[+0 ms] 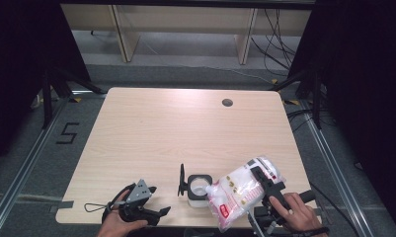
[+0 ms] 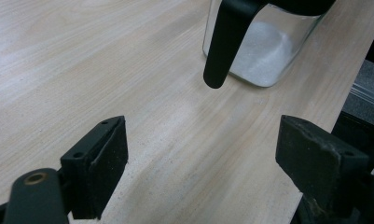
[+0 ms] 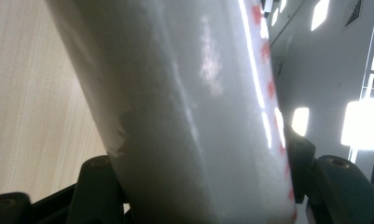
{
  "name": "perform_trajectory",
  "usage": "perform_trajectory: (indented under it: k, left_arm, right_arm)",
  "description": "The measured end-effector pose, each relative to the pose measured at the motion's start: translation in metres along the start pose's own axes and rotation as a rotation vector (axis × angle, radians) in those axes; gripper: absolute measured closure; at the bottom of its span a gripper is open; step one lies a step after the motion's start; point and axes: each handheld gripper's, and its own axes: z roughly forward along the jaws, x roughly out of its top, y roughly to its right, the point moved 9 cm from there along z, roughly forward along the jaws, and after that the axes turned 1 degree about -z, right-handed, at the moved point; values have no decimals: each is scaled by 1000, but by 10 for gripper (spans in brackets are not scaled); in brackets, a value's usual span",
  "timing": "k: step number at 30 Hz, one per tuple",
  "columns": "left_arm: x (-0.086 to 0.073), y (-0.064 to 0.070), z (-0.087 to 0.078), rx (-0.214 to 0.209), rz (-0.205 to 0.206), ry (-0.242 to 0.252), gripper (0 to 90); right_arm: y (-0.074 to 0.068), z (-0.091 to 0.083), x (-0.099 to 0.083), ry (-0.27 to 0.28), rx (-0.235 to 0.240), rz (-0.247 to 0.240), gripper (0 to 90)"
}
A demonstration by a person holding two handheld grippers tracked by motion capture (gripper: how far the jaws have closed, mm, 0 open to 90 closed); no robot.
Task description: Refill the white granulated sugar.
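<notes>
A clear square jar [image 1: 197, 190] with a black rim and an upright black flip lid [image 1: 181, 180] stands near the table's front edge; white powder lies in its bottom [image 2: 264, 51]. My right gripper [image 1: 265, 181] is shut on a plastic bag of white powder with red print [image 1: 240, 190], tilted with its lower end at the jar's right side. The bag [image 3: 189, 112] fills the space between the right jaws. My left gripper [image 1: 156, 201] is open, low on the table to the left of the jar, jaws [image 2: 203, 158] empty and wide apart, facing the jar's lid handle [image 2: 224, 46].
The wooden table [image 1: 176, 133] has a round cable hole [image 1: 227, 102] at the back right. Dark stands and cables flank the table, and a pale bench stands beyond its far edge. The jar sits close to the front edge.
</notes>
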Motion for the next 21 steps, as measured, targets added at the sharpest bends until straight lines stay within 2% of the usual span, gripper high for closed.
perform_trajectory:
  k: [1,2,3,7,8,9,10,13,15,16,18,21]
  left_arm:
    - [0,0,0,0,0,0,164]
    - [0,1,1,-2,-4,8,164]
    - [0,1,0,-3,-11,0,164]
    - [0,1,1,-5,-14,5,164]
    - [1,1,1,-3,-7,16,164]
    - [1,1,1,-3,-7,16,164]
    - [1,1,0,-3,-3,6,164]
    - [1,1,1,-4,-18,13,164]
    - [0,0,0,-2,-7,-2,164]
    - [0,1,1,-5,-15,5,164]
    - [0,1,1,-5,-9,4,164]
    - [1,0,0,-5,2,7,164]
  right_arm:
    - [0,0,0,0,0,0,428]
    - [-4,-1,-2,-28,39,14,428]
    - [-2,-2,-2,-27,33,-7,428]
    - [-2,-1,-2,-23,42,-12,428]
    - [-2,0,0,-8,14,2,428]
    - [-2,0,0,-8,14,2,428]
    - [1,-2,1,-16,14,-27,428]
    - [2,-3,0,-30,22,-24,428]
    - [1,-3,0,-28,18,-13,428]
    - [1,-2,0,-24,18,-31,428]
    - [1,-1,0,-8,10,-24,428]
    - [1,-2,0,-17,16,-27,427]
